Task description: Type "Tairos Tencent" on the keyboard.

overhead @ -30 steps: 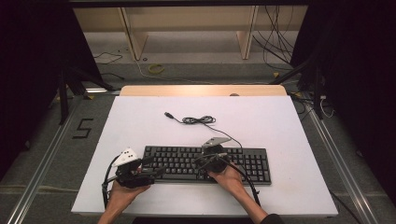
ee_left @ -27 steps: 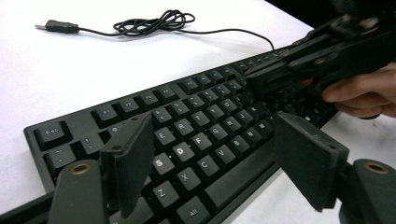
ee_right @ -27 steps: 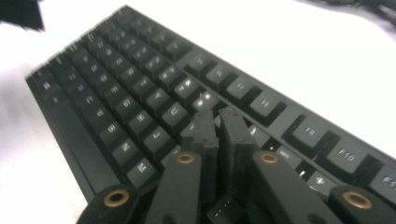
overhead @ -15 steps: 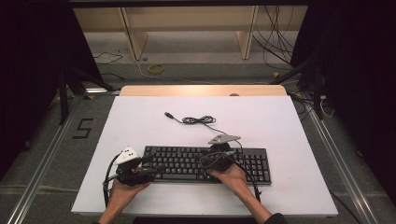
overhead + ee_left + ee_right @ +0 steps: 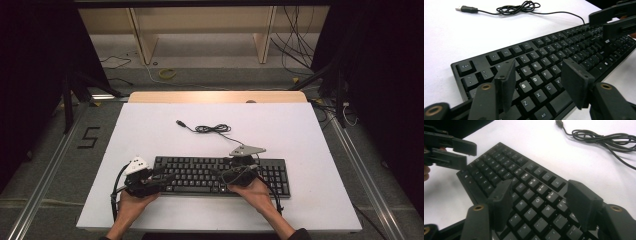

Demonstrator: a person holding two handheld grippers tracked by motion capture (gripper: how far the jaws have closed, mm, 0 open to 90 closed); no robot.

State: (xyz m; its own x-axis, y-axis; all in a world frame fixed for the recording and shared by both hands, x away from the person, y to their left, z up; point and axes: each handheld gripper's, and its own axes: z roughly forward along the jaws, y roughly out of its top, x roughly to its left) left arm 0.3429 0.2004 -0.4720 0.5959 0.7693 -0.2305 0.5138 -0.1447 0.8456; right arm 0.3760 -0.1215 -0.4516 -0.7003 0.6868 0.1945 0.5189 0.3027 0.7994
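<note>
high view: i'm working the keyboard (image 5: 220, 175), which is lying flat near the front edge of the white table (image 5: 310, 145), its cable (image 5: 212, 128) trailing off toward the back in a loose coil. left gripper (image 5: 167, 178) is hovering over the left end of the keys, right gripper (image 5: 223, 176) over the middle-right. looks like i'm pressing keys, both tools between presses.

left gripper view: jaws are standing moderately apart over the letter block and have just been closing in; nothing between them but keys below, not gripped. the usb plug (image 5: 466, 9) is lying well apart at the back.

right gripper view: jaws are wide and have just been opening, holding nothing, poised above the o/p area.

next move, i'm guessing: narrowing a jaw pair and coming straight down on one key without clipping its neighbours.

containers: none on the table, so nothing to report.
</note>
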